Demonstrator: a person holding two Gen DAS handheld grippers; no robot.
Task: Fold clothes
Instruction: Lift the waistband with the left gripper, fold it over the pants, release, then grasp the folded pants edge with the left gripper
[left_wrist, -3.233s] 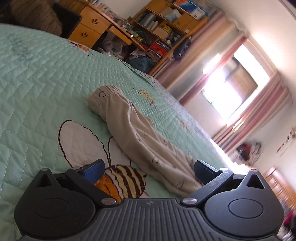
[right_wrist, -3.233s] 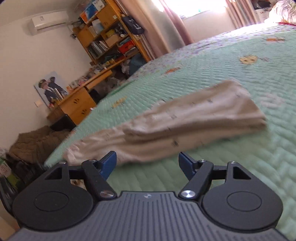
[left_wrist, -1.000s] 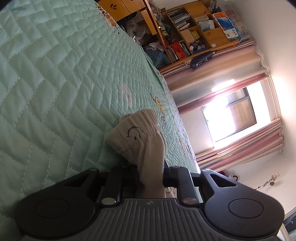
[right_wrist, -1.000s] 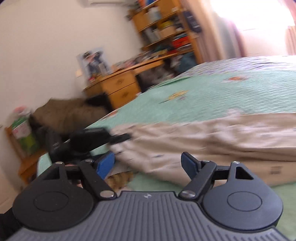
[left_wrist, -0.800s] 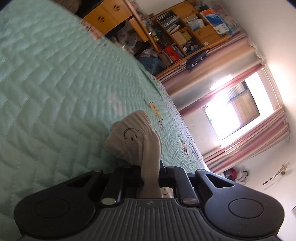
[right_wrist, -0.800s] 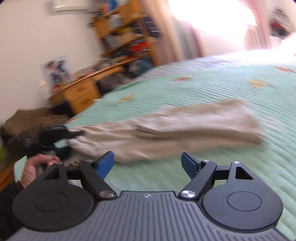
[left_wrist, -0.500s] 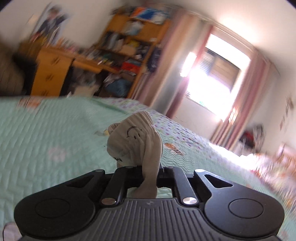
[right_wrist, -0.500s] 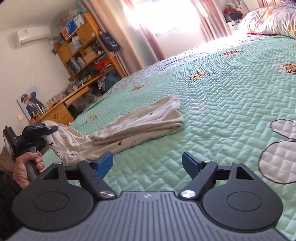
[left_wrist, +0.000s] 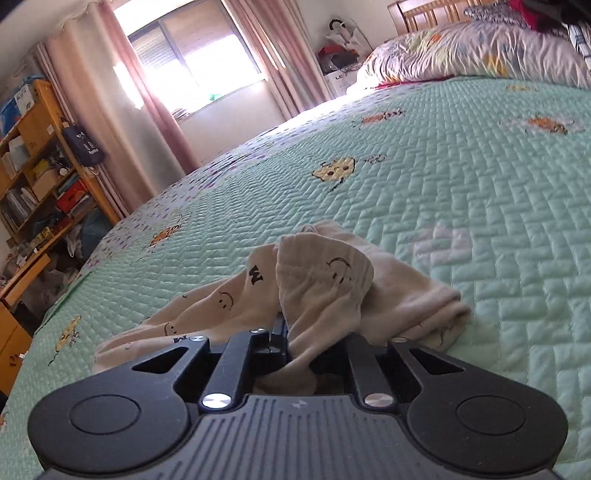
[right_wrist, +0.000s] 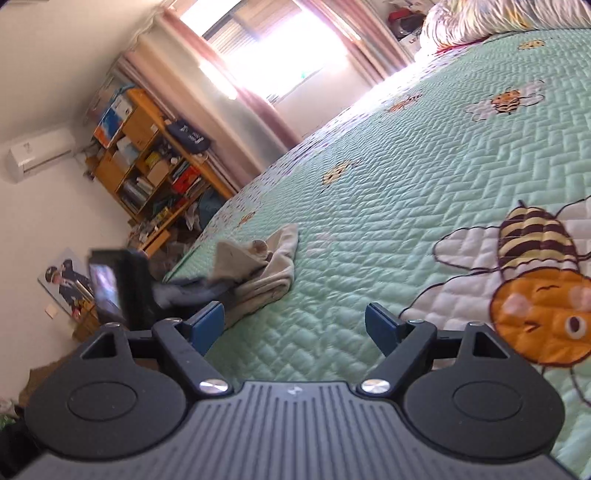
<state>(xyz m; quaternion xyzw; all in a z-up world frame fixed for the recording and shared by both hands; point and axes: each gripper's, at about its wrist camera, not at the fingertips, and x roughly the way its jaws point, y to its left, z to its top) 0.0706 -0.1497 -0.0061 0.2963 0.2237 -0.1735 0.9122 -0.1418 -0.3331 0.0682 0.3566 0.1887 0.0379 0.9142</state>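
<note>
**A:** Open room on the green quilt (left_wrist: 480, 166)?

**B:** Plenty. Stretches bare to the right of and beyond the beige trousers (left_wrist: 325, 280), up to the patterned pillow (left_wrist: 480, 51) at the head end. Only small printed bees there, and a large printed bee (right_wrist: 535, 280) close to the right gripper (right_wrist: 295, 325).

**A:** And the edges?

**B:** Drops off along the left side in both views. Just past that edge: pink curtains (left_wrist: 155, 92) under a bright window (left_wrist: 199, 51), a crowded wooden bookshelf (left_wrist: 33, 155), and a wooden desk (left_wrist: 22, 273) lower down with clutter around it.

**A:** Left gripper (left_wrist: 291, 343)?

**B:** Pinched narrow on a fold of the trousers, with jaws just now closing and cloth between them. Holds a smiley-printed cuff bunched up above the fingers.

**A:** Rest of the trousers?

**B:** Heaped on the quilt right in front, near the left edge, one part trailing left, another folded thick to the right.

**A:** Right gripper?

**B:** Spread wide, nothing between the blue pads (right_wrist: 207, 325). Hangs over bare quilt, well apart from the heap.

**A:** Anything in the way?

**B:** From the right wrist view, only the left gripper's blurred black body beside the trousers. Further back, an air conditioner (right_wrist: 37, 151) high on the wall and a poster (right_wrist: 66, 280) low on it.
</note>
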